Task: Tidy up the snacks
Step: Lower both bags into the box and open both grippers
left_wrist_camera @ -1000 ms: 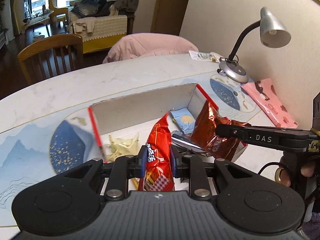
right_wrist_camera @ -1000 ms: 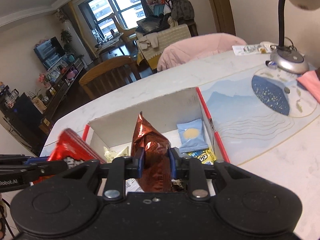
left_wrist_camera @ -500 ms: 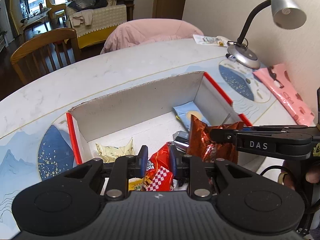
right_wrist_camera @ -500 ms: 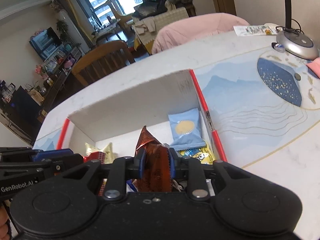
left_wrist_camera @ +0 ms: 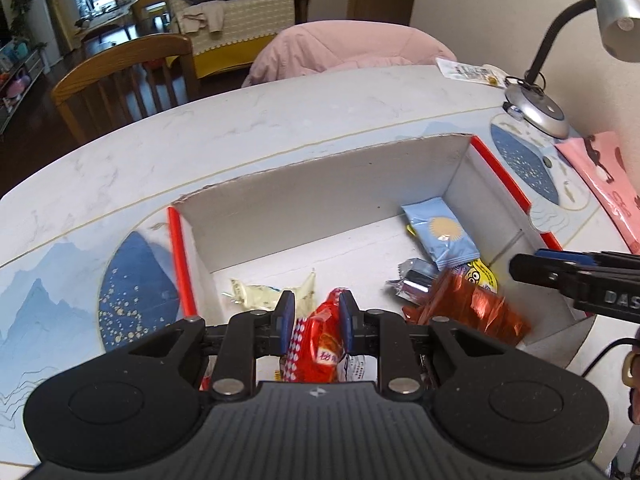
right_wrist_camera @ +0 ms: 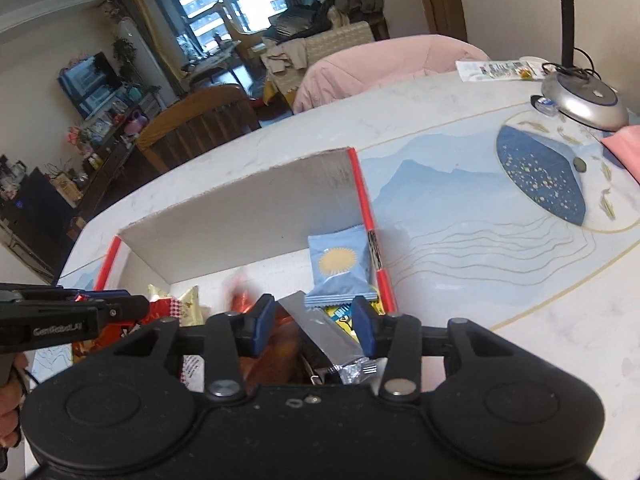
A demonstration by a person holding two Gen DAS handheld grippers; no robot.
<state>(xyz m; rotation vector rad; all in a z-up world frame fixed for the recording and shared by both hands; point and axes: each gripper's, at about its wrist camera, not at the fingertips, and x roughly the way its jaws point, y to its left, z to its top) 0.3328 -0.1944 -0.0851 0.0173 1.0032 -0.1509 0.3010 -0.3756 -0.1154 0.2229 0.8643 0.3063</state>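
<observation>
An open cardboard box with red edges (left_wrist_camera: pixel 320 200) (right_wrist_camera: pixel 240 216) sits on the table. Inside lie a light blue packet (left_wrist_camera: pixel 440 232) (right_wrist_camera: pixel 338 264), a pale yellow packet (left_wrist_camera: pixel 260 292), a silver wrapper (left_wrist_camera: pixel 412 278) (right_wrist_camera: pixel 324 330) and a yellow cartoon packet (left_wrist_camera: pixel 480 276). My left gripper (left_wrist_camera: pixel 313 320) is low in the box, its pads around a red snack bag (left_wrist_camera: pixel 324 340). My right gripper (right_wrist_camera: pixel 314 322) is open over the box; the copper-brown foil bag (left_wrist_camera: pixel 468 308) (right_wrist_camera: pixel 288 348) lies loose below it.
A desk lamp (left_wrist_camera: pixel 536 104) (right_wrist_camera: pixel 580 100) stands at the table's far right beside a pink bag (left_wrist_camera: pixel 608 184). A small white packet (left_wrist_camera: pixel 468 70) lies at the far edge. A wooden chair (left_wrist_camera: pixel 124 80) and a pink-covered chair (left_wrist_camera: pixel 348 48) stand behind the table.
Both grippers came down into the box with their bags. My right gripper opened and let go of the copper-brown bag, which now rests in the box. The left still grips the red bag.
</observation>
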